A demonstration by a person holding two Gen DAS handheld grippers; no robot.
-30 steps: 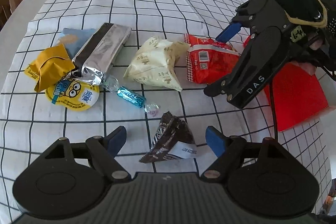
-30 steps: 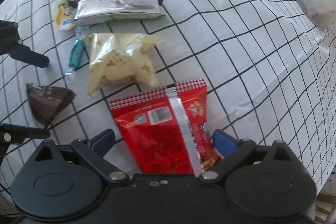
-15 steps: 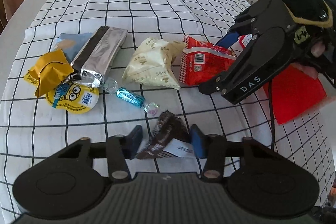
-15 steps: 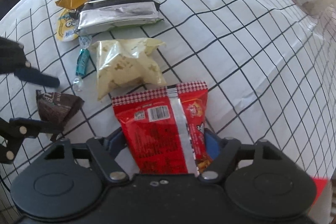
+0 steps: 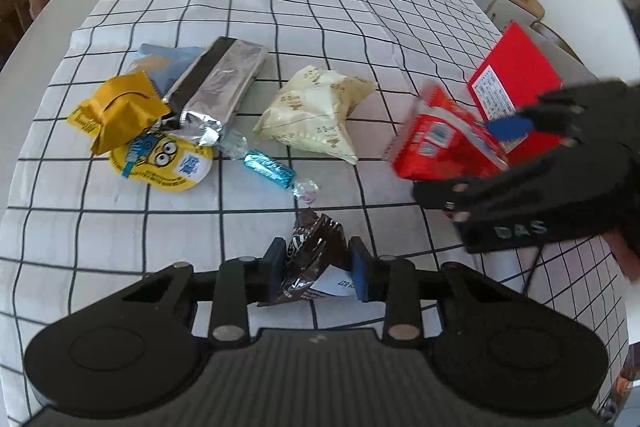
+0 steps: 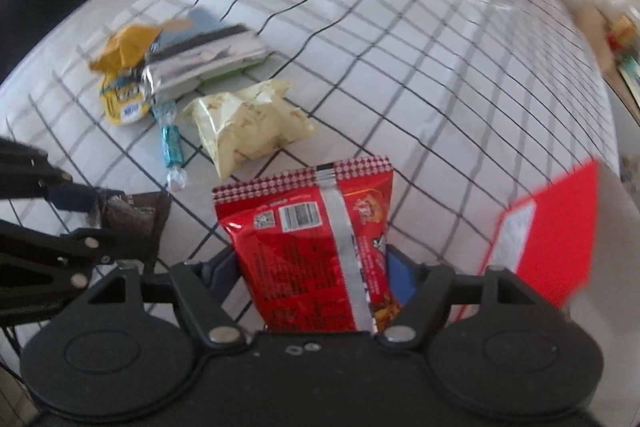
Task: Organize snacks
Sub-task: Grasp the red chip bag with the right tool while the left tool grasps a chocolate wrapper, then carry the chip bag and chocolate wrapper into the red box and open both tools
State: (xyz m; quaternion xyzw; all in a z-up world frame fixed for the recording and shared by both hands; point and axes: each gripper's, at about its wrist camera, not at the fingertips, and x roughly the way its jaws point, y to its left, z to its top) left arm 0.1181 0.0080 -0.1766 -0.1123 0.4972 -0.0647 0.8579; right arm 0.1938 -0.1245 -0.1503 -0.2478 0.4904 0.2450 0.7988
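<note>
Two snacks gripped at once, brown chocolate packet point(image 5: 312, 259) pinched between left gripper point(image 5: 316, 265) pads just closed on it, red snack bag point(image 6: 316, 247) clamped in right gripper point(image 6: 316, 267), carried beside red box point(image 6: 552, 231), remaining snacks left on checked tablecloth point(image 5: 320, 11).

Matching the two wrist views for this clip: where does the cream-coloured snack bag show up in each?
Left wrist: cream bag lies centre frame on the checked cloth, left of the red packet.
Right wrist: cream bag sits left of centre, just above the red packet.
Shared landmark: the blue candy beside it.
</note>
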